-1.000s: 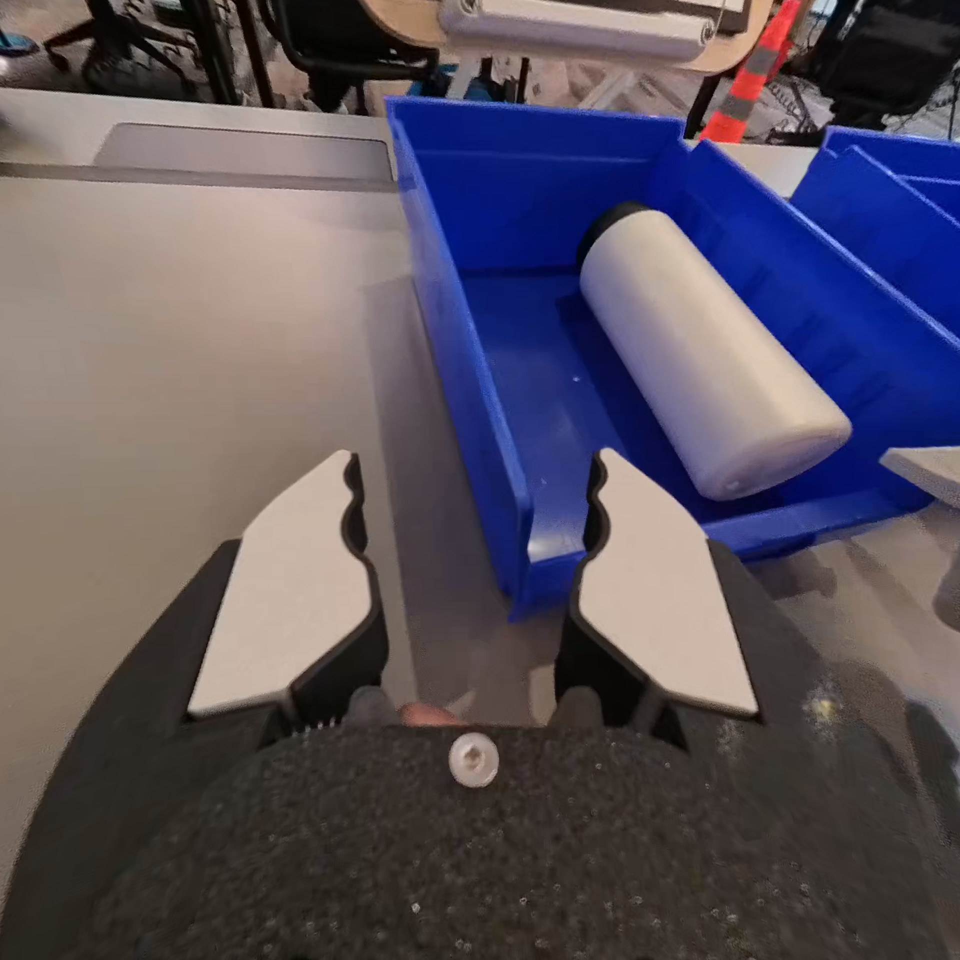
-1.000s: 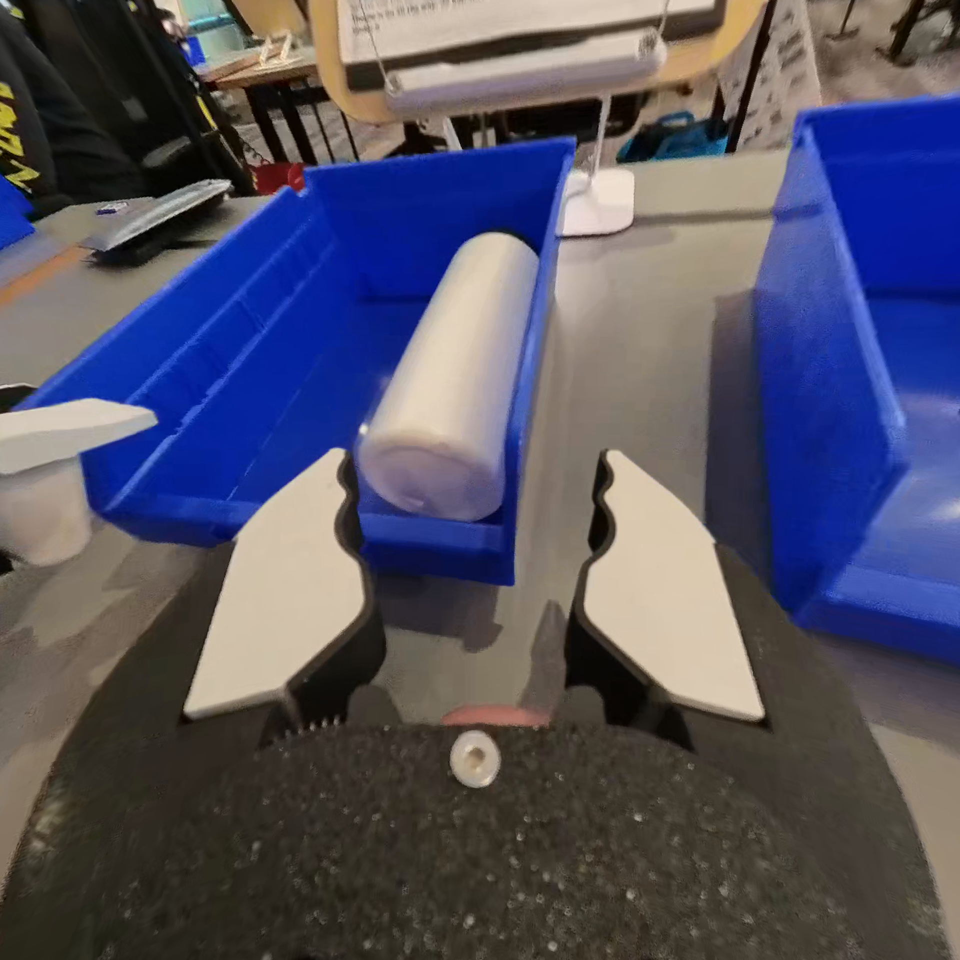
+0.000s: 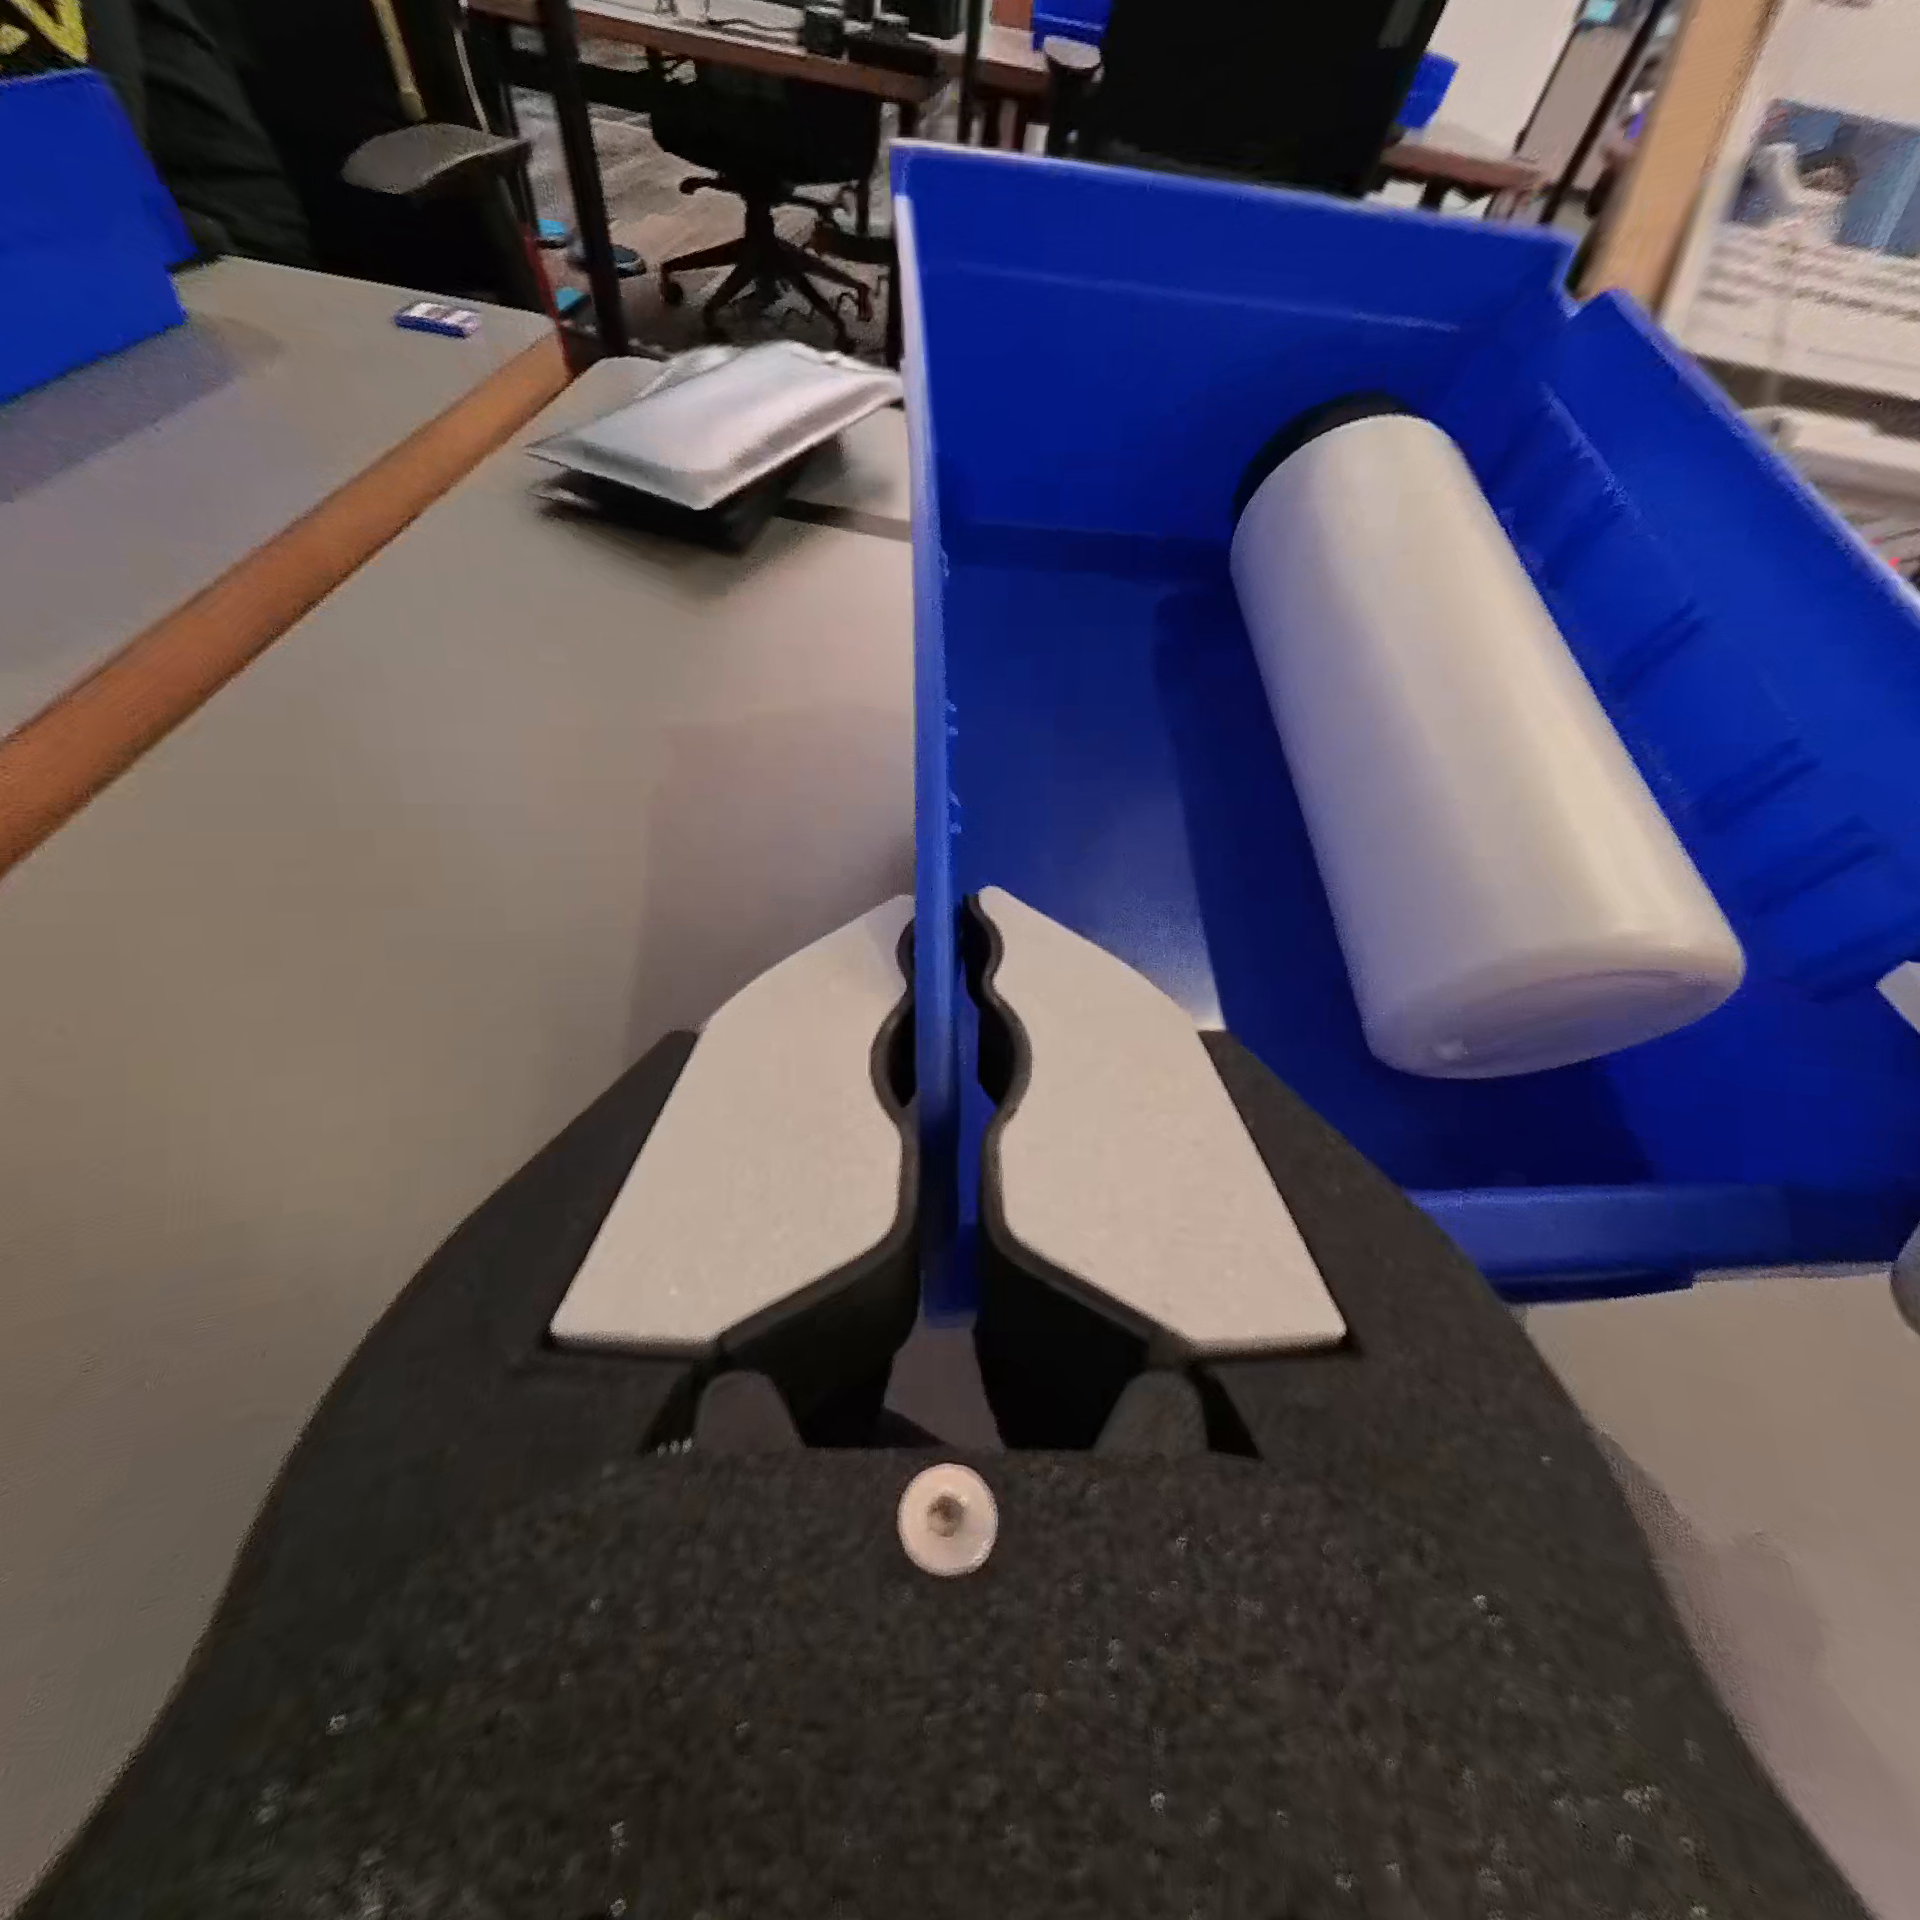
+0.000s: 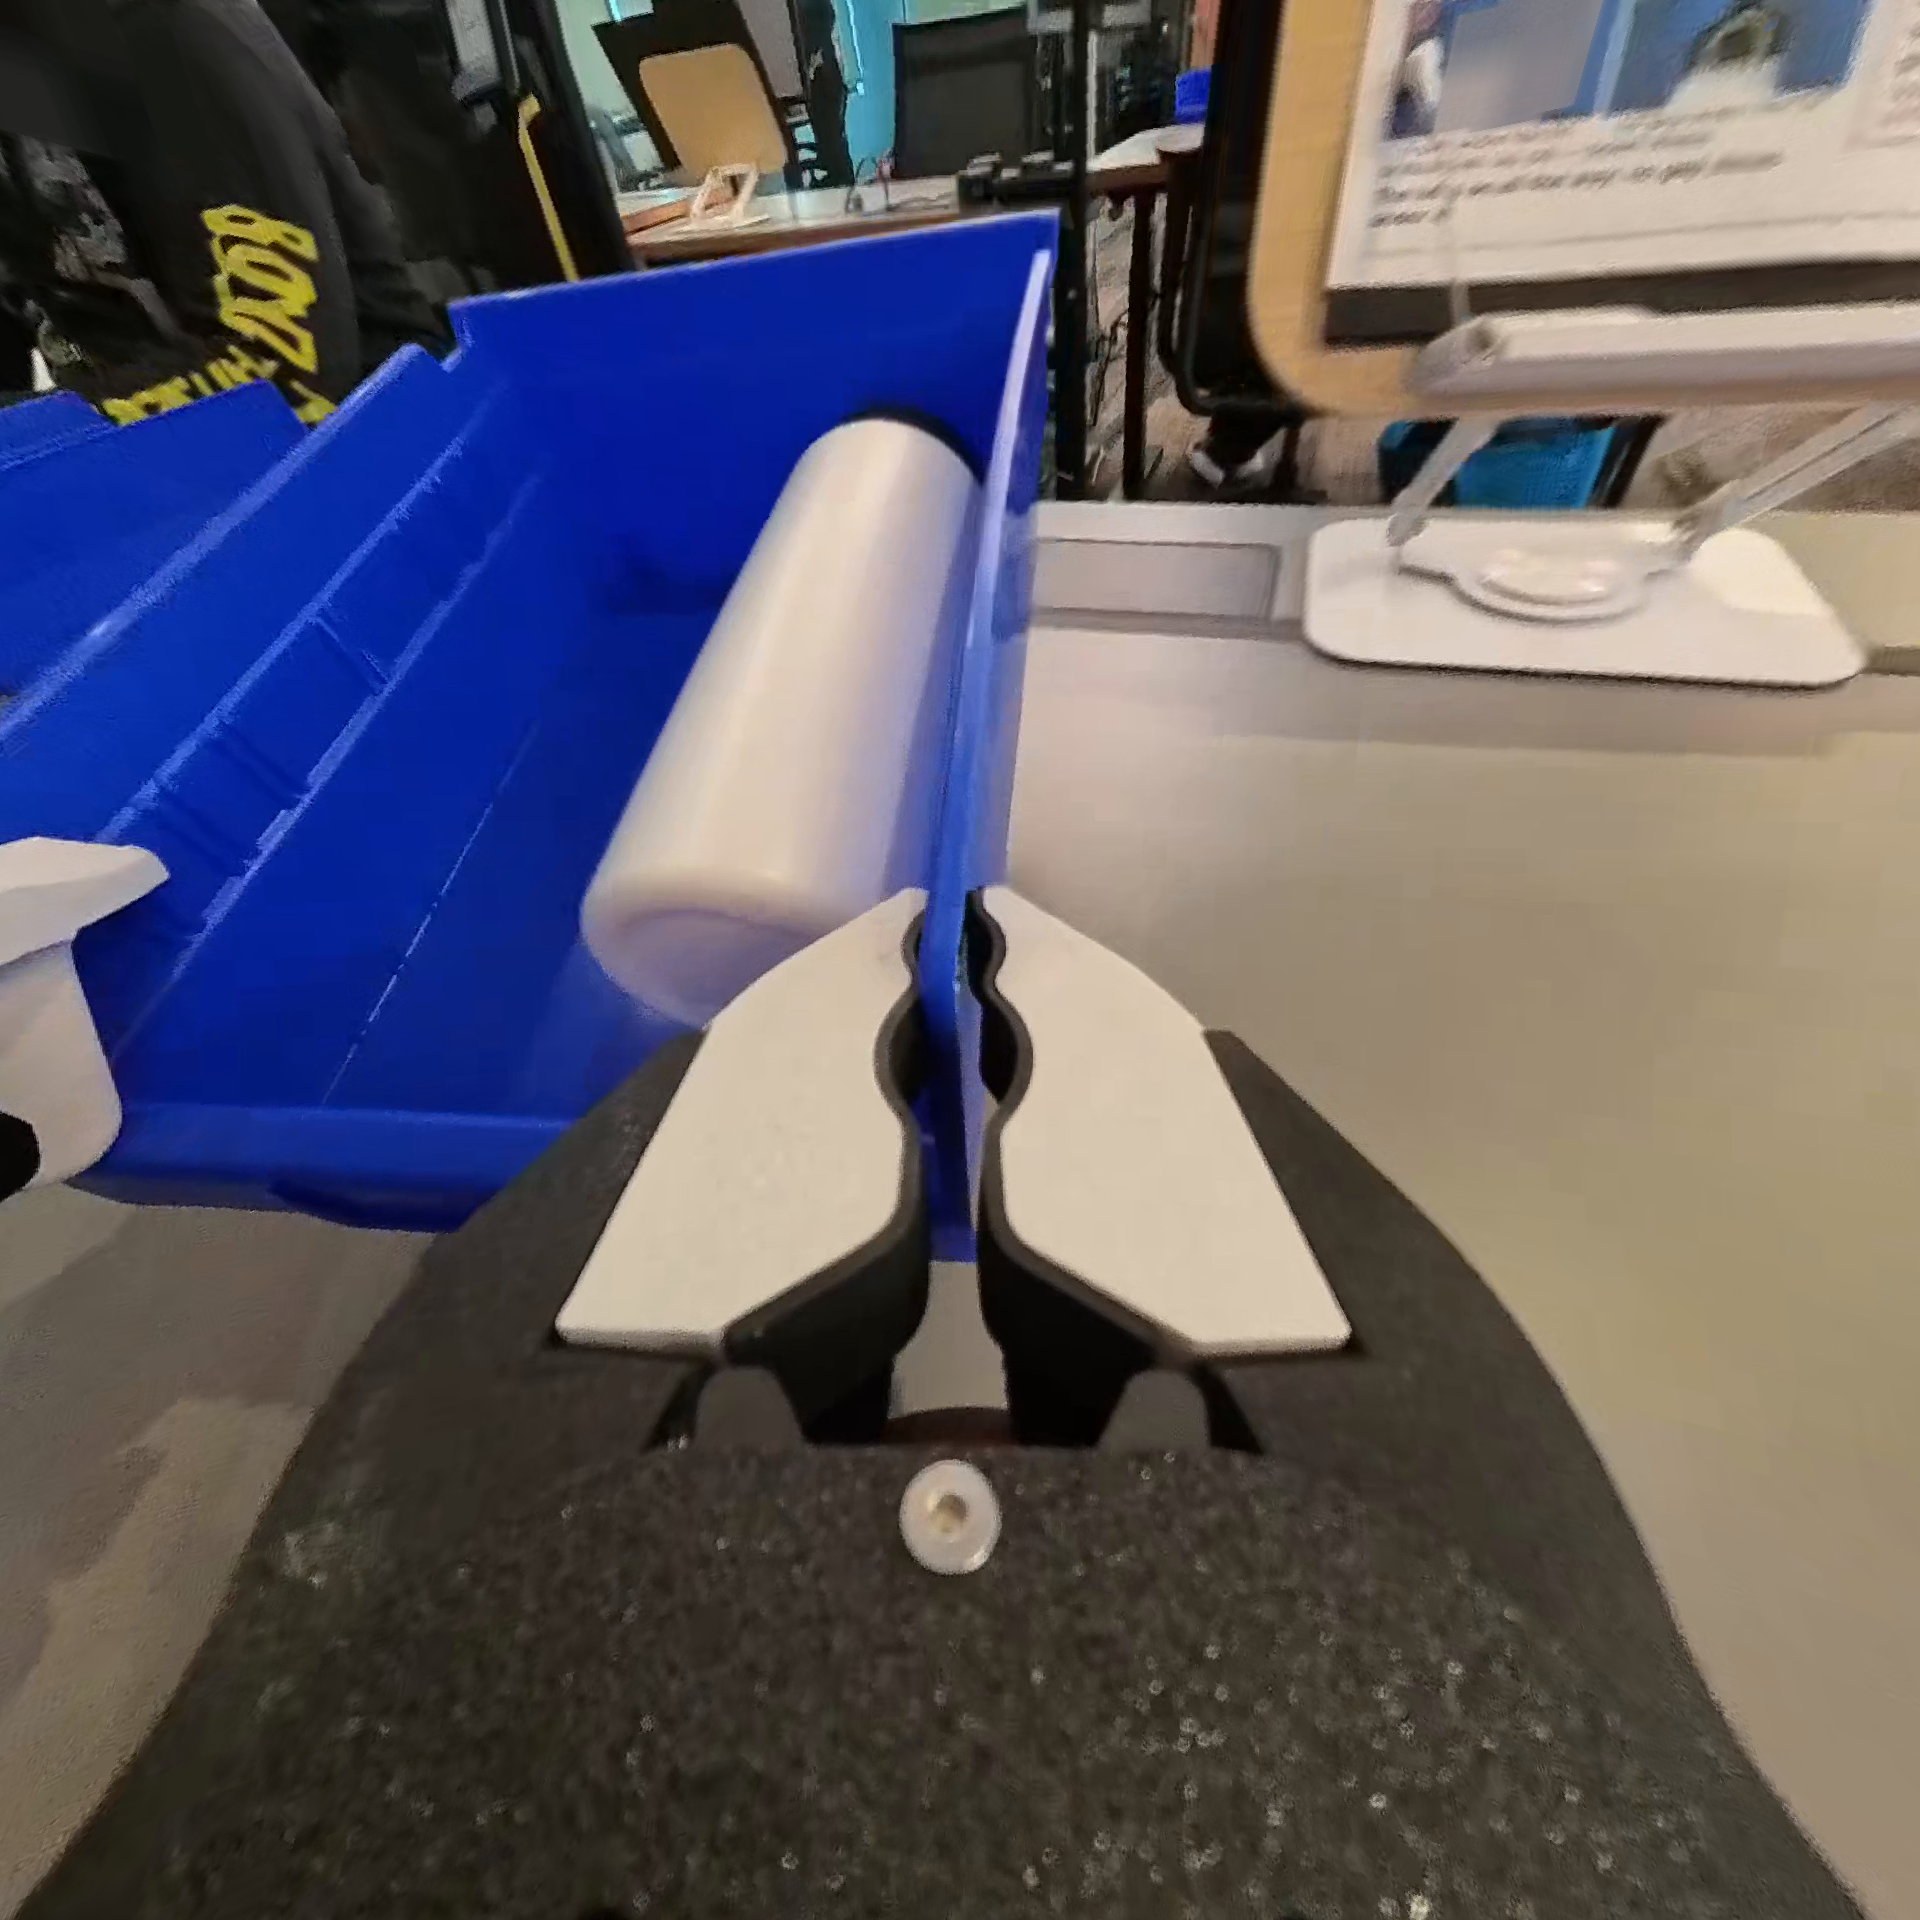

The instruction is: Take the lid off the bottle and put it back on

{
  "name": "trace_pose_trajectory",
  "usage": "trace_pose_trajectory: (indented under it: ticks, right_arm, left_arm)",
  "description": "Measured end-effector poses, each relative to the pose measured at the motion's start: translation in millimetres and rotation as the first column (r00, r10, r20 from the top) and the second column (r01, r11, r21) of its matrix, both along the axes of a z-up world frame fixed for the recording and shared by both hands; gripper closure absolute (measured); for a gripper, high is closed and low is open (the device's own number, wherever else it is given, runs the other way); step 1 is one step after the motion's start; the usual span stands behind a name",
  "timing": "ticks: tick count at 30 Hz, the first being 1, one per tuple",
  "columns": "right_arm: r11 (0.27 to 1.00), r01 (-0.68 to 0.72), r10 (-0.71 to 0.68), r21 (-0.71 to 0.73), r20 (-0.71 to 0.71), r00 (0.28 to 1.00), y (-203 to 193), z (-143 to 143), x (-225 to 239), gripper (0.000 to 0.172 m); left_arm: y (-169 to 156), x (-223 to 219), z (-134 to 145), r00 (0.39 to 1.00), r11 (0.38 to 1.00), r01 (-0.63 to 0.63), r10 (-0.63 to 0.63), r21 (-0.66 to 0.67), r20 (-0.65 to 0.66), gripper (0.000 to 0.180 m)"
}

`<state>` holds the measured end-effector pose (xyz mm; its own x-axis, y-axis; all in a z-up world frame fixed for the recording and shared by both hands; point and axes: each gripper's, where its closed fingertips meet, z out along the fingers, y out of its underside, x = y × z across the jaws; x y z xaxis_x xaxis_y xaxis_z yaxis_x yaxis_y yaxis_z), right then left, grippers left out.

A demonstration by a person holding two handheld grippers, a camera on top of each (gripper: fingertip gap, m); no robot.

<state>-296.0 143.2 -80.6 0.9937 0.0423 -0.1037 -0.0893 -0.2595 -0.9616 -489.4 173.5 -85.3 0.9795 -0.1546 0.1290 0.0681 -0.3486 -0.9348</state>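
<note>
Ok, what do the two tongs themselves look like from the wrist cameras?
Both match: left tongs and right tongs have flat pale-grey fingers with wavy black rubber inner edges, on a speckled black body with one silver screw. No cables or markings visible.

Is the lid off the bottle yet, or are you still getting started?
Still getting started. The white bottle lies on its side in the blue bin, and its dark lid looks on. Right now the left gripper pinches one side wall of the bin and the right gripper pinches the other wall. Neither touches the bottle. Taking the bottle out, removing the lid and putting it back on are all left.
</note>
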Motion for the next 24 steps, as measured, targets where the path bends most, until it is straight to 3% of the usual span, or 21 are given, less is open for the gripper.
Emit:
trace_pose_trajectory:
  ticks: [4, 10, 15, 20, 24]
  right_arm:
    - [0.997, -0.006, 0.006, -0.072, 0.009, 1.000, 5.6, -22.1, -42.8, 0.168]
    - [0.990, 0.016, -0.023, -0.142, -0.048, 0.999, 9.0, -44.8, -63.1, 0.166]
    - [0.992, 0.010, -0.020, -0.129, -0.074, 0.997, 8.9, -45.4, -66.7, 0.163]
    - [0.984, -0.118, 0.112, -0.136, -0.051, 0.992, 3.1, -43.8, -70.3, 0.156]
    - [0.978, -0.162, 0.153, -0.128, -0.077, 0.985, -9.8, -34.0, -58.5, 0.133]
  left_arm:
    - [8.1, -39.0, -17.9, 1.000, 0.998, -0.009, 0.011, -0.060, 0.019, 0.177]
    - [21.8, -54.4, -37.5, 1.000, 0.992, 0.001, 0.000, -0.124, 0.012, 0.176]
    - [31.0, -54.8, -38.1, 0.999, 0.992, -0.010, 0.016, -0.127, 0.044, 0.175]
    - [32.7, -54.8, -38.0, 0.996, 0.993, 0.003, 0.007, -0.120, 0.086, 0.175]
    - [31.6, -55.8, -37.2, 0.997, 0.993, -0.013, 0.022, -0.119, 0.075, 0.173]
